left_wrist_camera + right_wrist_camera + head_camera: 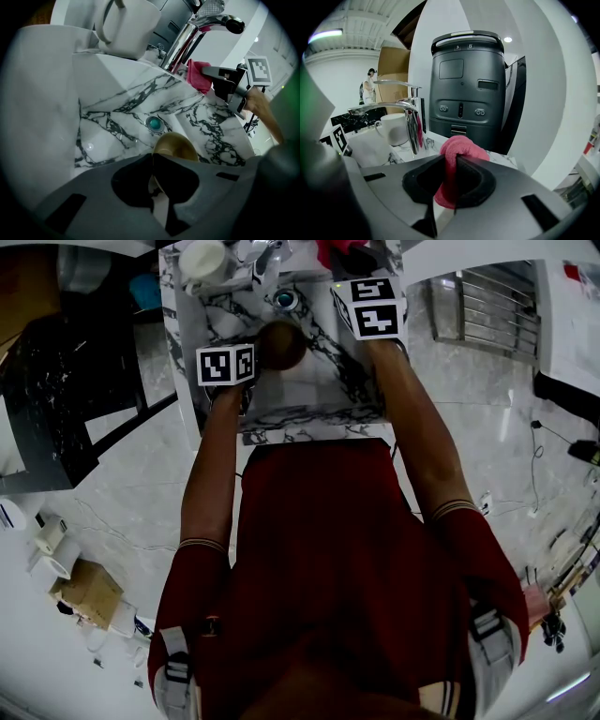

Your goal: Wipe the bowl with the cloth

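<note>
Bowl (176,145) is the brassy gold one, and it's sitting down in the marble sink (117,112), on the near side of the teal drain plug (153,123) and roughly mid-basin. The left gripper (152,161) has it by the rim, jaws pinched almost together with the thin edge of the bowl between them, so it's definitely grasping it. Can't really tell whether the bowl's resting on the basin floor or lifted a bit.

Over at the back right corner of the sink surround, just beside the chrome faucet (187,37), is the pink cloth (461,147). The right gripper (451,161) is clamped onto it, with a bunched fold squeezed between the pads and the rest puffing out past the tips. So cloth and bowl are well apart, faucet side vs. basin.

Also a white mug (126,26) at the back left of the surround, and a big dark grey machine (468,79) behind the sink.
</note>
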`<state>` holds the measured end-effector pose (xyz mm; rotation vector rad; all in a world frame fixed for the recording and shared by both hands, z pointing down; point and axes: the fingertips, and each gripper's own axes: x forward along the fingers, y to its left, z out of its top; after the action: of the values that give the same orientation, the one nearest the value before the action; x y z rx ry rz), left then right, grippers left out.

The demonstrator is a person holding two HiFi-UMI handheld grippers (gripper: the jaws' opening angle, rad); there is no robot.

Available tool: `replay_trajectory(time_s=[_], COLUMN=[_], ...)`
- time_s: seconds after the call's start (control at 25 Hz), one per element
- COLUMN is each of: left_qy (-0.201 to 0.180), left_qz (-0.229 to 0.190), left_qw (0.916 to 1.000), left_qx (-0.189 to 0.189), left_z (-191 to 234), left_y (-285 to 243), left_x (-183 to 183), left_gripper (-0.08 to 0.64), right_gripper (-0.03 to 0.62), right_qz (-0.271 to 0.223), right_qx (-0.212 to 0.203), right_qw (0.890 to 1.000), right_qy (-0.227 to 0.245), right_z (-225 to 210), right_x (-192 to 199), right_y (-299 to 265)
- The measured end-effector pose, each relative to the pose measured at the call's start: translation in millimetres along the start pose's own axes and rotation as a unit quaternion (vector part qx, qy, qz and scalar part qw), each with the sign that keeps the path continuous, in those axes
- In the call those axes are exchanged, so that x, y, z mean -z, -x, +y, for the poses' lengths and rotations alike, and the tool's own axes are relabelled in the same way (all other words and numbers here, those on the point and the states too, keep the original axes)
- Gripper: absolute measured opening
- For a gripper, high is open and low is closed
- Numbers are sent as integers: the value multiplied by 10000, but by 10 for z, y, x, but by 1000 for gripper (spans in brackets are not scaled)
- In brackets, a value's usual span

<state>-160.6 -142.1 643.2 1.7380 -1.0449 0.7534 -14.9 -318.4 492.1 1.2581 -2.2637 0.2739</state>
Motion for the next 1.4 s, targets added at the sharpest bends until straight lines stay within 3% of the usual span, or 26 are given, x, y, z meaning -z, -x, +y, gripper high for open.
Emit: replay_trajectory(time_s=[0.36,0.76,0.96,1.4], left_qy=[-173,-266,-271,-514], left_qz=[-313,-1199,-1787,-2886], left_qw=[9992,9900,9769,9362], left_qx=[153,698,1141,1941], left_z=[-86,-364,-528,-872], left_y=[169,567,823,1390], left_x=[-85,-356,-509,-716], left_gripper=[20,20,20,20], right_gripper=[46,46,46,46], right_qz=[-593,-1081,-1330,-1895], right_qx=[-67,-293,-546,-1432], right_qw=[9979,9935,9896,9709], right_qy=[-250,-225,-105,295], right_z=[-25,93,213,648], right_x=[-275,-491,-537,-609], right_y=[385,906,1161,1774])
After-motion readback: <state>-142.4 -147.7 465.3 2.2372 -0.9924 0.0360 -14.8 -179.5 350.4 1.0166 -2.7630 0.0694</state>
